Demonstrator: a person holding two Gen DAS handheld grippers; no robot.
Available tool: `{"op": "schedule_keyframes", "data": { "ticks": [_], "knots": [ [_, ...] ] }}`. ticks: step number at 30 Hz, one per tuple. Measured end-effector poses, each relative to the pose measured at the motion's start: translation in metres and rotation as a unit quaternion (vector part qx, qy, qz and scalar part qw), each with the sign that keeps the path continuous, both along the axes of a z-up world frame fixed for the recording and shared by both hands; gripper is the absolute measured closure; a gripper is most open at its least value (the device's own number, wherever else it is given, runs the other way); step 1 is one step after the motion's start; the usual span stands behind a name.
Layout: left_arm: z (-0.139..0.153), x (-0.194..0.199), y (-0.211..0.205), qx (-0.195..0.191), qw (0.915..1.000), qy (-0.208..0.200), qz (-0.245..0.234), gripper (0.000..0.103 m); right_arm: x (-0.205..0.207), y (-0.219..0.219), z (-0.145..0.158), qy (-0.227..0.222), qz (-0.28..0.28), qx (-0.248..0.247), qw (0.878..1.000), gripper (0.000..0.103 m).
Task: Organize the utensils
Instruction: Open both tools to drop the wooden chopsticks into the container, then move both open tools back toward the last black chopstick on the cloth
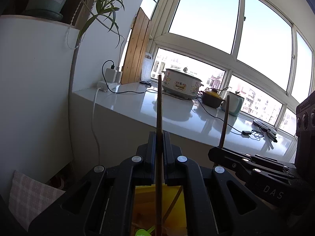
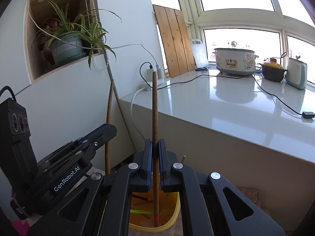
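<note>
Left gripper: the left gripper (image 1: 159,137) has its jaws pressed together on a brown chopstick (image 1: 159,106), which stands nearly upright between the pads
Left chopstick: it rises high above the fingertips, and its lower part goes down behind the jaws toward the yellow container (image 1: 145,206)
Right gripper: the right gripper (image 2: 155,145) is also closed tight, on a second chopstick (image 2: 154,106) held upright between its blue-edged pads
Right chopstick: the lower end, with a reddish tip, reaches down into the yellow container, just below the jaws
Yellow container: it sits directly under both grippers; some sticks and a green straw-like thing (image 2: 140,212) lie at its bottom
Grippers to each other: they are side by side and near; each one shows in the other's view with its own chopstick pointing up
Beyond the tools: a white counter (image 2: 226,106) lies ahead, with a flowered cooker (image 2: 235,61), a brown pot with yellow lid (image 2: 272,69) and black cables on it
Above left: a potted plant (image 2: 66,47) on a shelf
</note>
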State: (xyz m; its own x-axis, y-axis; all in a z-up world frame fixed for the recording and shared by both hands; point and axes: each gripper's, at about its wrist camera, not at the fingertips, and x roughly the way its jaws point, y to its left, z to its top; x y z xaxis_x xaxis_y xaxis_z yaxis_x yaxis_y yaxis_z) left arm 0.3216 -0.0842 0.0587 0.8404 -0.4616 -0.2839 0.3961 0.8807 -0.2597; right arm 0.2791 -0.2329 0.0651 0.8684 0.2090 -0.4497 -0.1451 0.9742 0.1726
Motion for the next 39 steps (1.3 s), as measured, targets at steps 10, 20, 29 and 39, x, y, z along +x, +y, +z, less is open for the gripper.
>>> {"op": "schedule_keyframes", "data": {
  "ticks": [10, 20, 29, 39],
  "knots": [
    [0.002, -0.003, 0.000, -0.009, 0.9995, -0.019, 0.024, 0.099, -0.003, -0.001, -0.010, 0.012, -0.002, -0.007, 1.000, 0.099],
    [-0.007, -0.013, -0.008, 0.043, 0.9989, 0.015, -0.003, 0.099, -0.004, -0.005, -0.025, 0.046, 0.003, -0.011, 0.999, 0.096],
    [0.000, -0.038, 0.017, 0.037, 0.9991, 0.021, 0.000, 0.098, -0.025, 0.005, -0.029, 0.047, 0.005, -0.037, 0.998, 0.068],
    [0.004, -0.075, 0.039, 0.054, 0.9981, 0.030, -0.011, 0.098, -0.063, 0.021, -0.021, 0.027, 0.006, -0.063, 0.998, 0.067]
  ]
}}
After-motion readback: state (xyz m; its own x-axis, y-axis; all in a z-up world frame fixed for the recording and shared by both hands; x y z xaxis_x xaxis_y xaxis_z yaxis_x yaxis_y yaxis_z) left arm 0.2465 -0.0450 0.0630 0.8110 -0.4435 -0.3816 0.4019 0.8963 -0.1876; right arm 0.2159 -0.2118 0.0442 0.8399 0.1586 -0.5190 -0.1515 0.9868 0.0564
